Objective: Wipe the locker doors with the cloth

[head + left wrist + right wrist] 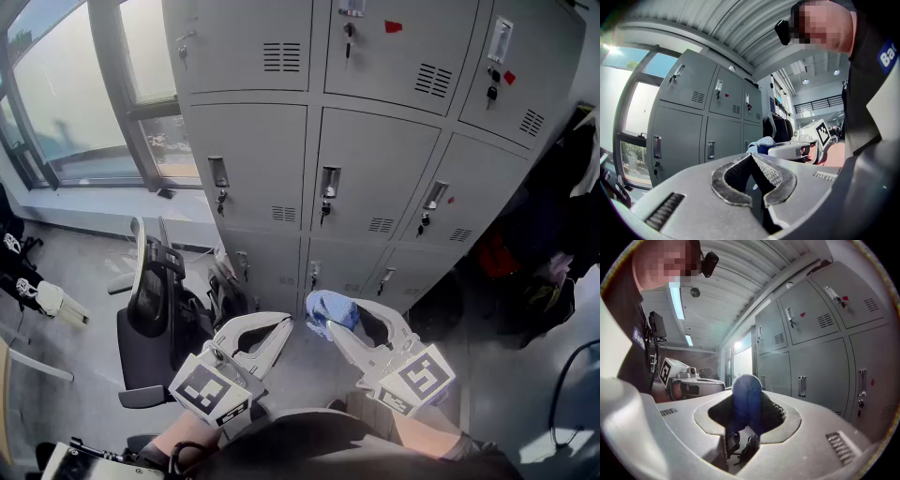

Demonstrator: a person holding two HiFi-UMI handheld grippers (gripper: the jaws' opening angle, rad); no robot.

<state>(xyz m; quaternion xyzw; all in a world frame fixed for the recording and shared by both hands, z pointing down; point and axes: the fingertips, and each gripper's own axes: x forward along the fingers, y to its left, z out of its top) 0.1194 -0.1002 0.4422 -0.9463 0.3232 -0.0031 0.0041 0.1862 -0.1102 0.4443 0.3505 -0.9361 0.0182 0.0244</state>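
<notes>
The right gripper (336, 317) pinches the blue cloth (328, 307). In the right gripper view the cloth shows as a folded wad bulging up between the pads and poking past the tips. The left gripper (281, 323) sits just beside the cloth at its 9 o'clock, its jaws pressed together on nothing. The grey locker doors (375, 178) stand at 12 o'clock from both grippers, and the cloth is not touching them.

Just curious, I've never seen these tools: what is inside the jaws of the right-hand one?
A bunched blue cloth, clamped between the right gripper's jaws. Its top pokes out above them; the rest is hidden between the jaws.
</notes>
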